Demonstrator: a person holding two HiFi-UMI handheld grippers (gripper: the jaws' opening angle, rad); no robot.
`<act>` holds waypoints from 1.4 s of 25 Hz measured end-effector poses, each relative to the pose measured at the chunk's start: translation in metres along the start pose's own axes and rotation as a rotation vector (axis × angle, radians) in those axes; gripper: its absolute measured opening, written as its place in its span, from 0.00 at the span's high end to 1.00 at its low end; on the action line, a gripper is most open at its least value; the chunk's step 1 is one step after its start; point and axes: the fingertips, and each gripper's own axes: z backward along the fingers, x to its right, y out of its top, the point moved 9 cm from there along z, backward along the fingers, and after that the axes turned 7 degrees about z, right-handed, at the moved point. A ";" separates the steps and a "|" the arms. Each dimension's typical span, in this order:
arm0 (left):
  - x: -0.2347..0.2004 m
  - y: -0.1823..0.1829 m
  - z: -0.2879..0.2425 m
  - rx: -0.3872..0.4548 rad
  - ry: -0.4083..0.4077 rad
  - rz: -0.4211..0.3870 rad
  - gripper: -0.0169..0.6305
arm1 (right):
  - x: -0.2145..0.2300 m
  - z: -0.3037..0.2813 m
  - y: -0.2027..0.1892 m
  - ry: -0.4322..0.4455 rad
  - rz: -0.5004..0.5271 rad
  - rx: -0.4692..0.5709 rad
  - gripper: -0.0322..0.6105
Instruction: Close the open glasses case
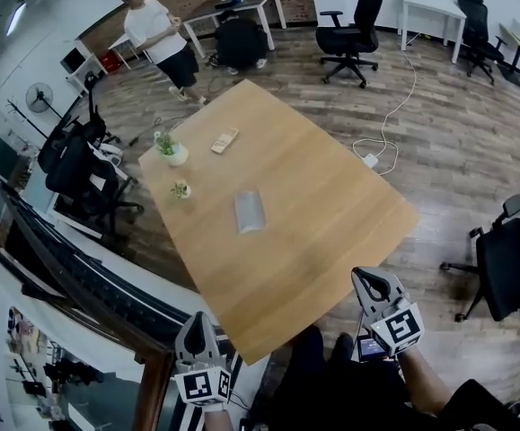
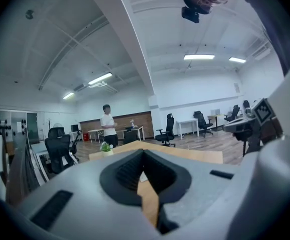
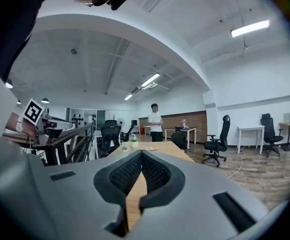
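Observation:
A grey glasses case [image 1: 249, 211] lies flat near the middle of the wooden table [image 1: 331, 196]; from this height I cannot tell how its lid stands. Both grippers hang off the table's near edge, well short of the case. My left gripper [image 1: 198, 329] is at the bottom left, its jaws together and empty. My right gripper [image 1: 374, 285] is at the bottom right, shut with nothing in it. In the left gripper view the left gripper [image 2: 143, 155] points along the tabletop. The right gripper [image 3: 141, 155] points the same way in the right gripper view.
Two small potted plants [image 1: 170, 149] [image 1: 181, 189] and a flat tan object [image 1: 224, 140] sit on the table's far left part. A person [image 1: 159, 36] stands beyond the table. Office chairs [image 1: 354, 25] [image 1: 511, 259], a floor cable [image 1: 381, 142] and a railing [image 1: 71, 268] surround it.

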 end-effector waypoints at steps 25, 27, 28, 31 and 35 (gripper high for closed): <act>-0.081 -0.001 -0.145 0.014 0.068 0.144 0.97 | 0.011 -0.208 0.048 0.189 0.038 -0.085 0.93; -0.076 0.001 -0.143 -0.006 0.096 0.156 0.97 | 0.020 -0.212 0.046 0.196 0.016 -0.073 0.93; -0.073 0.001 -0.143 -0.017 0.102 0.156 0.97 | 0.026 -0.212 0.046 0.192 0.008 -0.067 0.93; -0.066 0.007 -0.147 -0.043 0.105 0.152 0.97 | 0.044 -0.214 0.051 0.166 0.000 -0.057 0.93; -0.068 0.010 -0.151 -0.069 0.097 0.137 0.97 | 0.054 -0.220 0.045 0.139 -0.042 -0.067 0.93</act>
